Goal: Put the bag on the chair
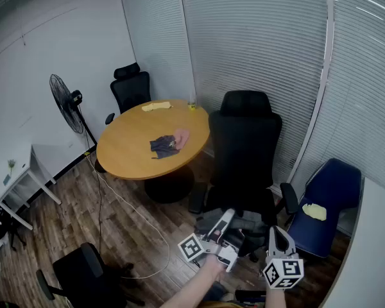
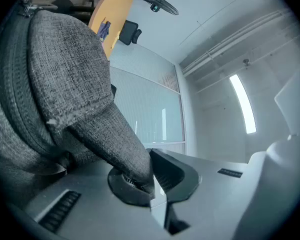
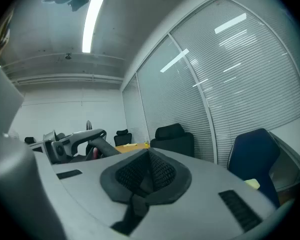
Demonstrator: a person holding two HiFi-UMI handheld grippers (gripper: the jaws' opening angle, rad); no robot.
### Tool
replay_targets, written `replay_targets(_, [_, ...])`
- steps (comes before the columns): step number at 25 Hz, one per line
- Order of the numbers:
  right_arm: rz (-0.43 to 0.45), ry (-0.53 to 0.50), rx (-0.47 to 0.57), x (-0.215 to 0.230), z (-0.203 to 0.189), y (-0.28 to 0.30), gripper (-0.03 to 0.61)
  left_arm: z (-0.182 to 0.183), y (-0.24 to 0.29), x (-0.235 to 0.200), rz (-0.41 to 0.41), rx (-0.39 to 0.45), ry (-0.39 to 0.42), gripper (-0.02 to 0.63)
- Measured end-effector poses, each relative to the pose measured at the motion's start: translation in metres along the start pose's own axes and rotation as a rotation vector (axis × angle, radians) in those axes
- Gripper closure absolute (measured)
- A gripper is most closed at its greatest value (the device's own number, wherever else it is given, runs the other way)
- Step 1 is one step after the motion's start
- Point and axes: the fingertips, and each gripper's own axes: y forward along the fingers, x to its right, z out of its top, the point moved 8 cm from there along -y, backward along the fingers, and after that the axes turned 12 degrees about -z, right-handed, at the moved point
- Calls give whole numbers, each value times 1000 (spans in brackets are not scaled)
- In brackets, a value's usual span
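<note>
The left gripper's (image 2: 154,190) jaws are clamped tight on a grey woven strap (image 2: 115,139) of the bag (image 2: 50,74). The strap's end vanishes between the pads, so how much of it is caught cannot be made out. The bag fills the left of the left gripper view and is cut off by the frame's edge. The right gripper (image 3: 146,176) has its jaws pressed together with nothing between them; in its own view the left gripper shows small at middle left.

In the head view both grippers sit at the lower middle. Between them the bag is a grey lump just in front of the black chair (image 1: 247,146) — over its seat. Whether it rests there or hangs is unclear, since the left gripper covers part of it. The round table (image 1: 135,149) lies at centre left, with small cloths on it too blurred to name. A blue chair (image 1: 333,188) stands at the right — partly cut off by a white edge in the lower right corner.
</note>
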Motion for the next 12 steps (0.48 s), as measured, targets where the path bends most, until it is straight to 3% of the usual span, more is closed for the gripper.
replay_targets(5, [-6,18,4,7,2,0,566,1,11,4,-6,8,9,591])
replay_targets(12, [17,74,19,13,4,-3,566,-2,-6,-6,55,50,-8,591])
